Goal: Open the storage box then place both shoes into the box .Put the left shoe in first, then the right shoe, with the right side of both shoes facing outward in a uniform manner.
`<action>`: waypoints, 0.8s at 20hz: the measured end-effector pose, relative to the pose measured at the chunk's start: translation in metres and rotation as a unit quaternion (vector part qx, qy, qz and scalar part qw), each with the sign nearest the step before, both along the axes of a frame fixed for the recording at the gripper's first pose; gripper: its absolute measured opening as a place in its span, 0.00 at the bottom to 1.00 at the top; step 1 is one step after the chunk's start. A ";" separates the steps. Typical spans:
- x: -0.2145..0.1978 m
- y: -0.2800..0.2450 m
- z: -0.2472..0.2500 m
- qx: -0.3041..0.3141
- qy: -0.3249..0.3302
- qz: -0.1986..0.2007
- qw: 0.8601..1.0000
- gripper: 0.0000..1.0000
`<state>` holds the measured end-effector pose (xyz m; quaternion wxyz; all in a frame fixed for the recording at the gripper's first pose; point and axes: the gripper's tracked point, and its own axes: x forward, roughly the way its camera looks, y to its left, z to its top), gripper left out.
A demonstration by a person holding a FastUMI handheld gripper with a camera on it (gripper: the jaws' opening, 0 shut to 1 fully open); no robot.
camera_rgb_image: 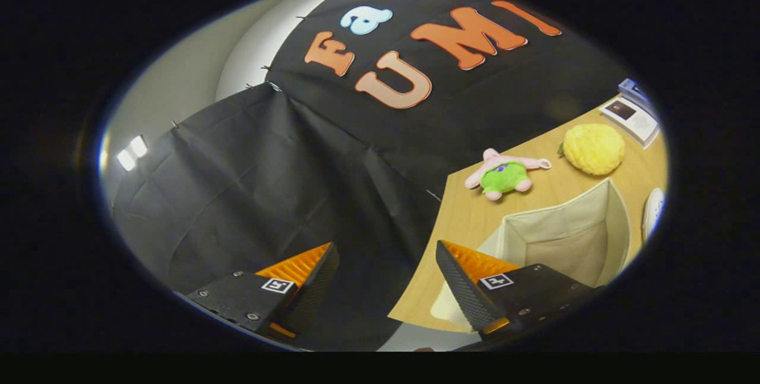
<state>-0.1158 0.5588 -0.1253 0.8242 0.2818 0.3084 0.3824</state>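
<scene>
Storage box: beige fabric storage box (599, 224) stood open-topped on the light wooden table (469, 218), just beyond the right finger, its inside bare as far as could be seen.
Gripper: two-finger gripper (386, 262) hung with its fingers spread wide apart, nothing between them; the left finger lay against the black cloth wall (267, 182), the right finger over the table's near corner and the box's near wall.
Shoe: white rounded object (653, 212) beside the box's far side, probably a shoe, though too little of it showed to be sure.
Plush toy: pink star-shaped plush in green shorts (504, 173) lay on the table beyond the box.
Yellow object: bumpy yellow round plush (594, 148) sat near the pink toy, apart from it.
Booklets: printed booklets (632, 117) lay at the table's far end.
</scene>
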 end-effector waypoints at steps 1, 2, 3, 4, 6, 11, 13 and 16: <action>0.006 -0.010 -0.002 -0.011 -0.009 -0.008 1.000 0.98; 0.011 -0.020 -0.003 -0.019 -0.016 -0.016 1.000 0.98; 0.017 -0.030 -0.003 -0.021 -0.024 -0.025 0.999 0.98; 0.020 -0.041 -0.004 -0.027 -0.028 -0.033 0.999 0.98; 0.032 -0.067 -0.009 -0.047 -0.042 -0.055 0.996 0.98; 0.054 -0.136 -0.027 -0.106 -0.067 -0.103 0.987 0.98; 0.059 -0.161 -0.035 -0.120 -0.068 -0.118 0.983 0.98; 0.067 -0.203 -0.050 -0.150 -0.068 -0.144 0.976 0.98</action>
